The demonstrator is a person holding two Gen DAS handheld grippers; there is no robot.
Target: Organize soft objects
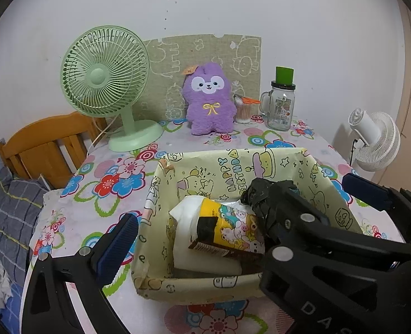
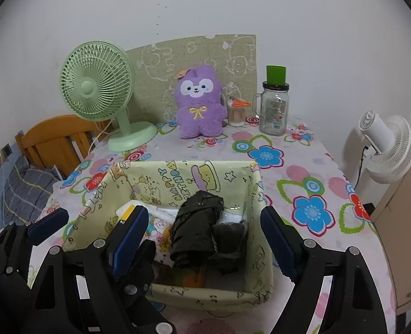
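A box lined in pale yellow cartoon paper (image 1: 233, 167) (image 2: 256, 194) stands on the flowered table. Inside lie a yellow cartoon-print tissue pack (image 1: 233, 228) (image 2: 160, 232), a black folded bundle (image 2: 197, 228) (image 1: 256, 194) and a small grey pouch (image 2: 229, 235). My right gripper (image 2: 204, 229) is open over the box; the black bundle lies between its blue pads (image 2: 131, 229), apart from both. My left gripper (image 1: 241, 203) is open wide, one finger outside each side wall, holding nothing. A purple plush (image 1: 209, 100) (image 2: 198, 105) sits upright at the table's back.
At the back stand a green desk fan (image 1: 105, 83) (image 2: 96, 89), a glass jar with a green cap (image 1: 280, 105) (image 2: 273, 108) and a cotton-swab tub (image 2: 236, 114). A white fan (image 2: 386, 150) stands off the right edge, a wooden chair (image 1: 46, 144) and plaid bedding to the left.
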